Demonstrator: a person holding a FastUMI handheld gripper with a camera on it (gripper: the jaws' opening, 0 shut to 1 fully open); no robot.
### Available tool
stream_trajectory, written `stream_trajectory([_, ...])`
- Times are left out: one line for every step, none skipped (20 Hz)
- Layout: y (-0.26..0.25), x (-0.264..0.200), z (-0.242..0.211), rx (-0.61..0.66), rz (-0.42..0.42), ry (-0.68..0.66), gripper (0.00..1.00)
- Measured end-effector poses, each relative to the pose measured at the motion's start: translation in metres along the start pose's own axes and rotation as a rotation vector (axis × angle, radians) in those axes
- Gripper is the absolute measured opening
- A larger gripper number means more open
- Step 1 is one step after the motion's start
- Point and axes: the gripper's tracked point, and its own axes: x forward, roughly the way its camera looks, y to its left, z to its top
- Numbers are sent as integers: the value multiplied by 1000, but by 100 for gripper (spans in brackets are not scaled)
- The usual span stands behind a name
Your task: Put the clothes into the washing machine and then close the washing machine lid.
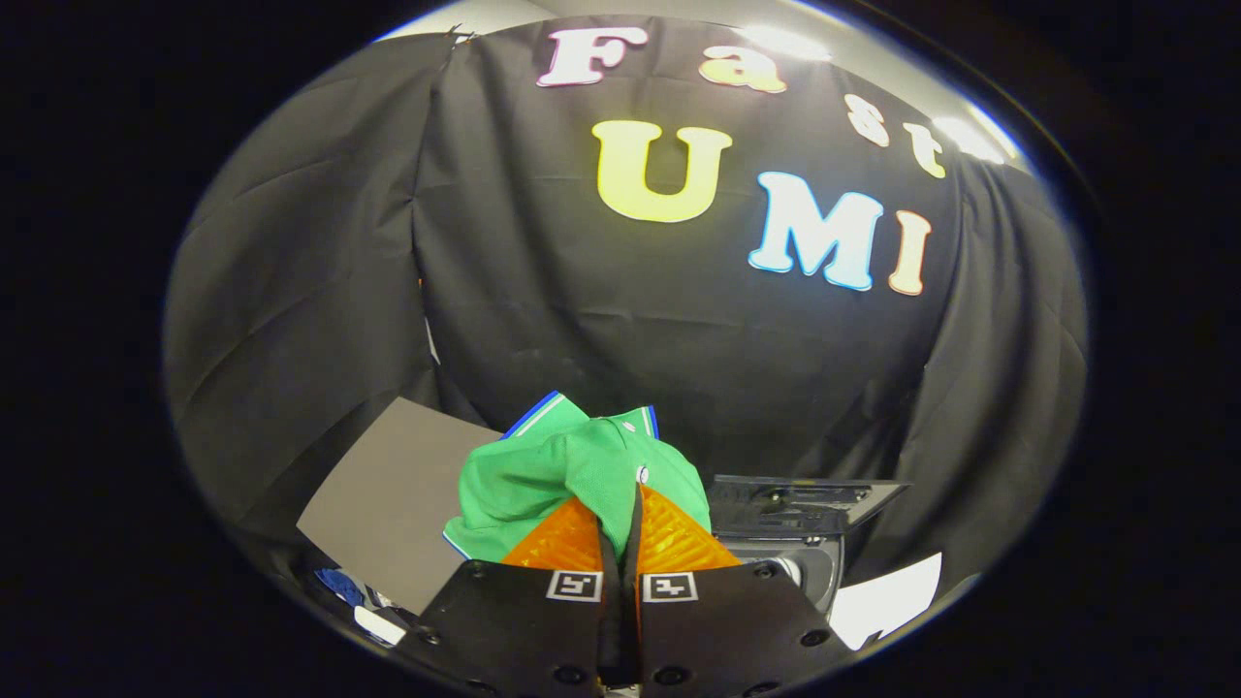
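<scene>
Gripper (635,514) is pinched tight on the green shirt (572,470), which bunches up just ahead of the fingers, lifted off the table (388,504). The washer (800,538) sits beyond, off to the right, lid (805,499) up. I'd carry it high over the rim, keep the loose hem from snagging, and drop only once it's over the drum. Plenty of open air up here

A grey tabletop (388,504) is seen on the left, some blue cloth (339,586) spotted by its near corner. The gripper (635,499) is clamped on a green shirt (562,465).
</scene>
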Motion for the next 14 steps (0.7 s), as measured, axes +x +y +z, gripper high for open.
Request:
stream_trajectory([-14, -2, -2, 9, -7, -3, 1])
stream_trajectory([-27, -4, -4, 19, -15, -4, 1])
stream_trajectory([-39, -5, -7, 27, -23, -4, 2])
stream_trajectory([-51, -7, -10, 38, -29, -3, 2])
stream_trajectory([-64, -8, -14, 49, -36, -1, 1])
stream_trajectory([-77, -8, -17, 61, -45, 2, 1])
stream_trajectory([-90, -9, -22, 72, -50, 6, 1])
stream_trajectory([-102, -9, -26, 82, -56, 9, 2])
stream_trajectory([-115, -10, -30, 91, -63, 13, 1])
stream_trajectory([-127, -10, -35, 104, -68, 16, 1])
stream_trajectory([-138, -9, -41, 115, -72, 20, 2])
stream_trajectory([-149, -9, -46, 125, -78, 24, 2])
stream_trajectory([-160, -7, -52, 134, -84, 29, 2])
stream_trajectory([-169, -5, -57, 144, -88, 33, 2])
